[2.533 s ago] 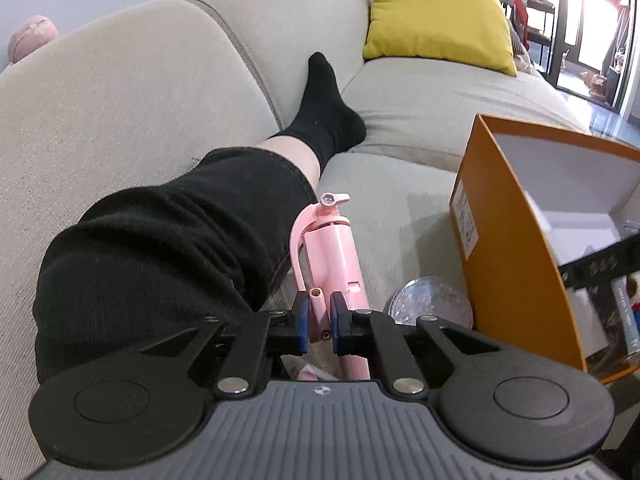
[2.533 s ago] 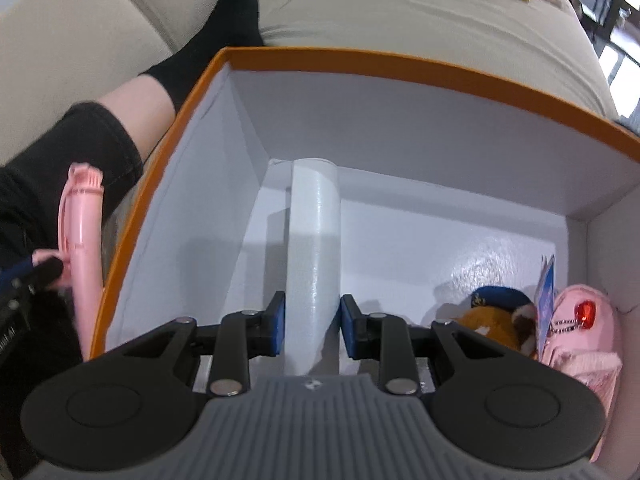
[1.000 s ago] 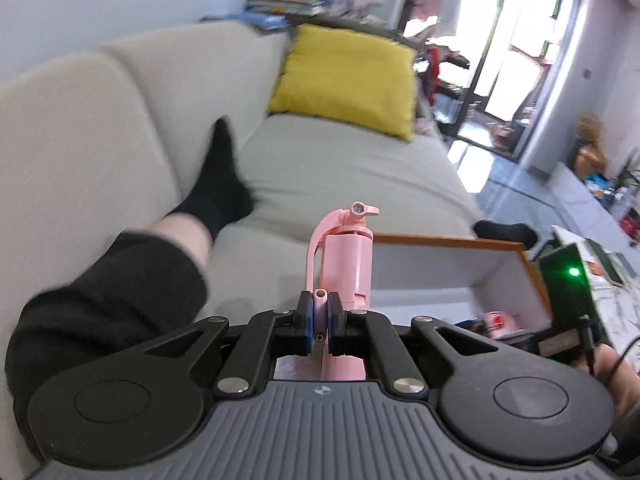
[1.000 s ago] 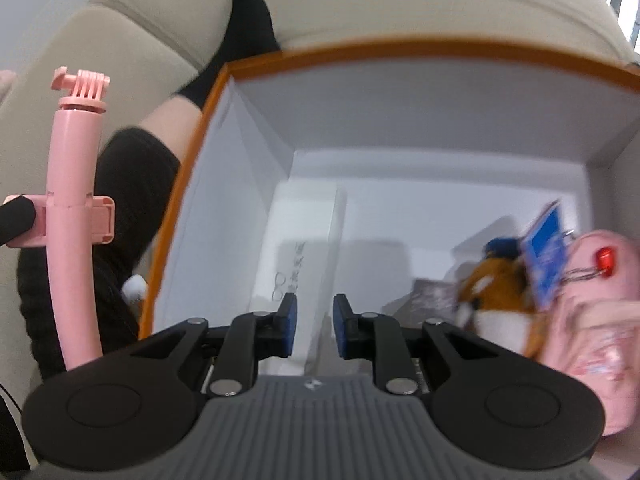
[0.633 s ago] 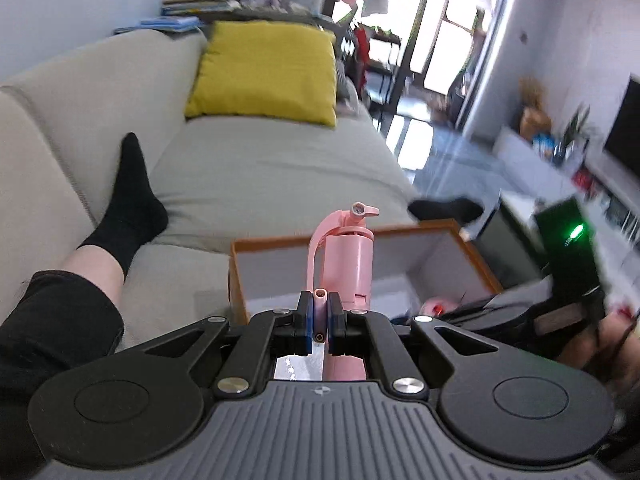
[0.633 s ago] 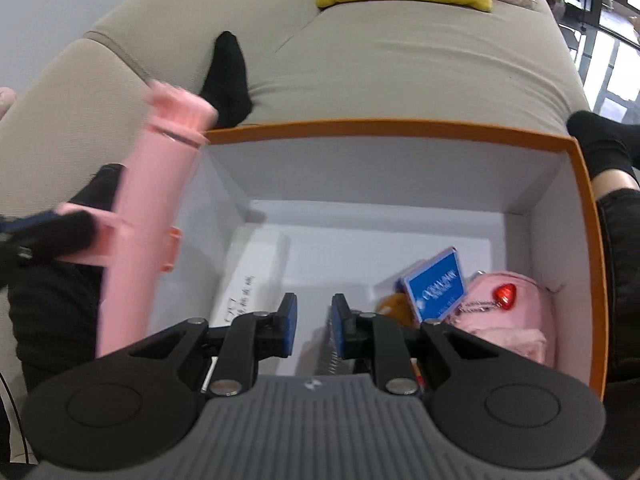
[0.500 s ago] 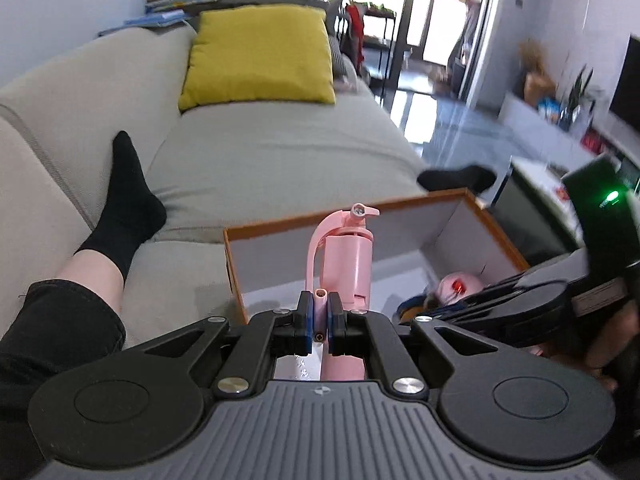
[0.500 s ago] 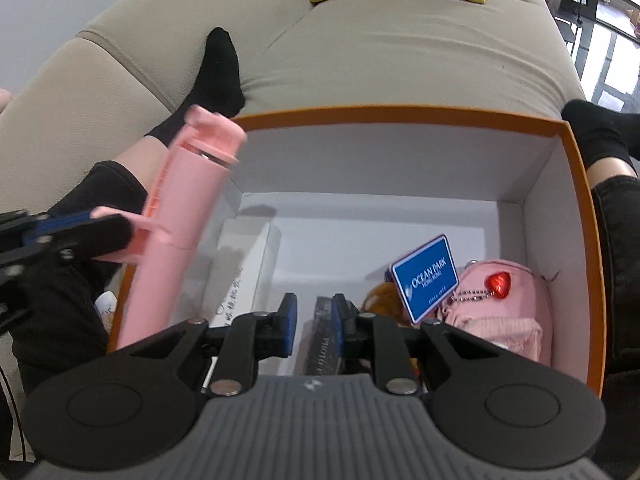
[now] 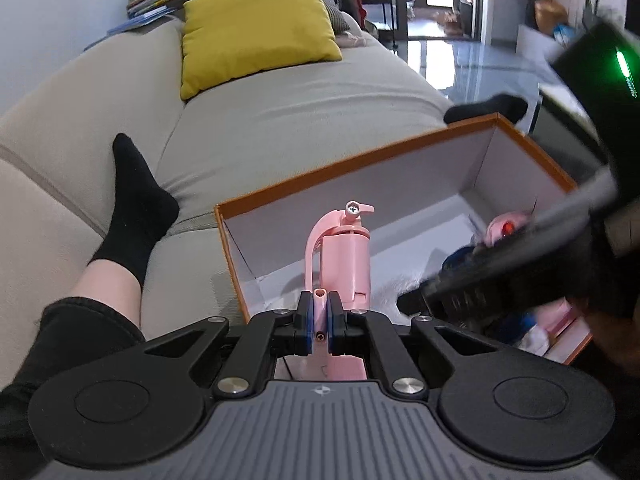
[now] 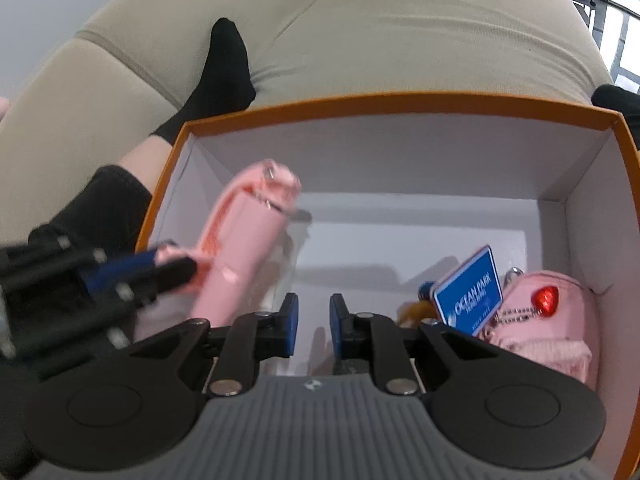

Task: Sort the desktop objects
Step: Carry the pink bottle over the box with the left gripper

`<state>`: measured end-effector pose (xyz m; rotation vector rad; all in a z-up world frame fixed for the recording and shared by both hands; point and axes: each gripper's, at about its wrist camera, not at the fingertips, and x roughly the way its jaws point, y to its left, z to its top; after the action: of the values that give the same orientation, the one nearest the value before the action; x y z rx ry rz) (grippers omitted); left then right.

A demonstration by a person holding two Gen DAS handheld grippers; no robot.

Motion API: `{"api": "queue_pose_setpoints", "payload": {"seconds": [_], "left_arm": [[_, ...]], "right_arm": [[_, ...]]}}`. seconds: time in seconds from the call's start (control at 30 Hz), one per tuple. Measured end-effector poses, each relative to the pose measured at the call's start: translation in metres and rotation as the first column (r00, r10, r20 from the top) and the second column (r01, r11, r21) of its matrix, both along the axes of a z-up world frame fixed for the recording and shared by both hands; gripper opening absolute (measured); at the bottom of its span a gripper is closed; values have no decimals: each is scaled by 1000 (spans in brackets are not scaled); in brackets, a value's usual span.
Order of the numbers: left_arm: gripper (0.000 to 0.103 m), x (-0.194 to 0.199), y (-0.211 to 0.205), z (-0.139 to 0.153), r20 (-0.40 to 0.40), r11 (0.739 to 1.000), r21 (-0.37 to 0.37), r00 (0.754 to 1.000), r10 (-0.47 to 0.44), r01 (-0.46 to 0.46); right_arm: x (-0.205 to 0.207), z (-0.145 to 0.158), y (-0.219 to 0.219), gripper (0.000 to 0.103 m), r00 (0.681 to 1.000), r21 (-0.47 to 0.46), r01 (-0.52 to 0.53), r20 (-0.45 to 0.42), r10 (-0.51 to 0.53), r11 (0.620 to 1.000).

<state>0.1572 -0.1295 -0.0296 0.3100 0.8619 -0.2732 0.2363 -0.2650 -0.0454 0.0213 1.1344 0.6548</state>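
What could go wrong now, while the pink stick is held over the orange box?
1. The left hand-held gripper pinches only a thin tab of the pink stick, so the stick might swing or slip.
2. The right hand-held gripper, empty with jaws closing, hangs inside the orange box beside the stick; they may collide.

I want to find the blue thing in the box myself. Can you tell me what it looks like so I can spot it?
Look on the beige sofa for the open orange cardboard box with white walls. Near its right end, a flat blue rectangular tag with white lettering stands tilted beside a soft pink pouch with a red heart charm. It is the only flat blue card there; its neighbours are pink or furry.
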Motion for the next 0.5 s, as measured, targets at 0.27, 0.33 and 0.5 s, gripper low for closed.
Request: {"api": "queue_pose_setpoints", "payload": {"seconds": [0.27, 0.33, 0.5], "left_arm": [[8, -3, -17, -22, 56, 991, 130, 998, 3, -11], [8, -3, -19, -23, 66, 990, 142, 998, -4, -6], [9, -7, -23, -25, 70, 991, 134, 997, -29, 20]], "right_arm": [[10, 2, 10, 18, 999, 49, -6, -37, 8, 999], [15, -1, 12, 18, 998, 69, 11, -64, -7, 998], [19, -7, 19, 20, 991, 105, 17, -131, -3, 994]]}}
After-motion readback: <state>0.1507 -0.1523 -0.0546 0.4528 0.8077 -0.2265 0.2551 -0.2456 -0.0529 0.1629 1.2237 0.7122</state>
